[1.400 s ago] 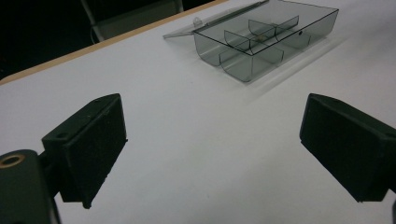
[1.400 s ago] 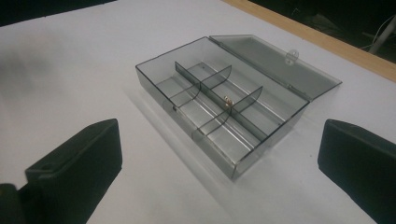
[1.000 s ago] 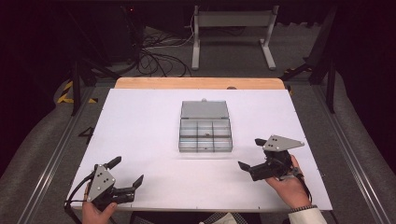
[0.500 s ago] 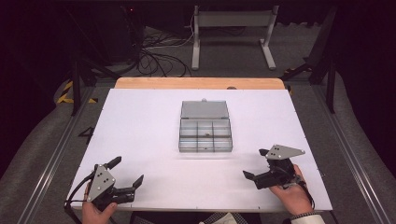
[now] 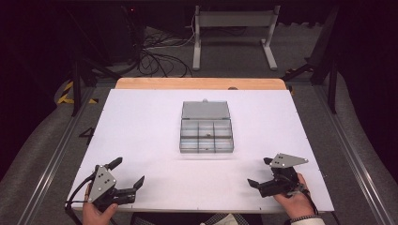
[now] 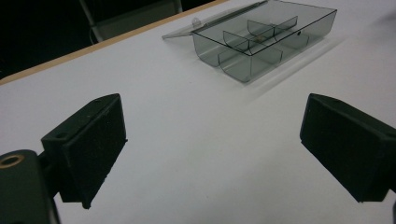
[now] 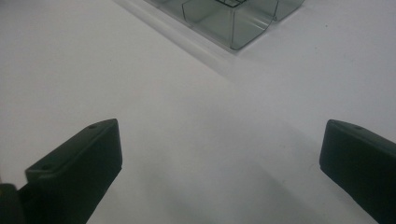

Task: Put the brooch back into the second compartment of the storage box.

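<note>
Left gripper [image 5: 127, 172] at table's [image 5: 141, 122] near-left corner, jaws spread wide, nothing between them. Clear compartment box [image 5: 206, 133] at table centre, lid [image 5: 205, 109] folded flat toward far edge, well apart from both grippers. Tiny item [image 5: 207, 136] in middle compartment, too small to identify. Right gripper [image 5: 259, 172] near near-right corner, jaws spread wide, empty. Box cut off at top edge in right gripper view.

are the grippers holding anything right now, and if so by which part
Nothing is held. The left gripper and right gripper are both open over the bare table.
</note>
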Available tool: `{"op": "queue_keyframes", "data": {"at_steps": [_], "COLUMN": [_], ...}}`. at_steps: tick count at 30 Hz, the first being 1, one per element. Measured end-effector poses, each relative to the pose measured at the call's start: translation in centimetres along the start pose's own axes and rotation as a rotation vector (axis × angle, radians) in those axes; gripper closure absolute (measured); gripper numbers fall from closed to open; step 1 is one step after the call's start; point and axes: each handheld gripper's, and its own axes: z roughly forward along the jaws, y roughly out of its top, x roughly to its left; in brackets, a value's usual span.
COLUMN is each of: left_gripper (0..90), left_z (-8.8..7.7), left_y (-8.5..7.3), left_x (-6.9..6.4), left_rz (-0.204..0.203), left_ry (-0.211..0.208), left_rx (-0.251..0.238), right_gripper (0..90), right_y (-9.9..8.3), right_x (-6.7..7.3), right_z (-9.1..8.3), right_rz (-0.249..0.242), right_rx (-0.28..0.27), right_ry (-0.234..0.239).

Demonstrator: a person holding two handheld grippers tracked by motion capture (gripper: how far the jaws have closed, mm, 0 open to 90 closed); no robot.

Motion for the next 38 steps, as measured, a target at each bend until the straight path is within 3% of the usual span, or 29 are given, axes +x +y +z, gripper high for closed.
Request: {"op": "queue_keyframes", "data": {"at_steps": [2, 10, 16, 38], "left_gripper": [7.4, 7.4, 7.4, 7.4], "left_z": [0.01, 0.04, 0.03, 0.06], "left_y": [0.00, -0.03, -0.06, -0.09], "left_x": [-0.01, -0.03, 0.05, -0.02], "left_rz": [0.002, 0.002, 0.000, 0.011], "left_ry": [0.001, -0.004, 0.001, 0.004], "left_rx": [0.000, 0.006, 0.005, 0.011], "right_gripper": [0.0, 0.0, 0.0, 0.0], "right_y": [-0.10, -0.33, -0.14, -0.12], "right_x": [0.10, 0.20, 0.24, 0.40], "right_z": [0.17, 0.66, 0.71, 0.43], "right_rz": [-0.022, 0.001, -0.009, -0.024], "right_rx": [0.023, 0.104, 0.063, 0.045], "right_ry": [-0.026, 0.000, 0.009, -0.013]}}
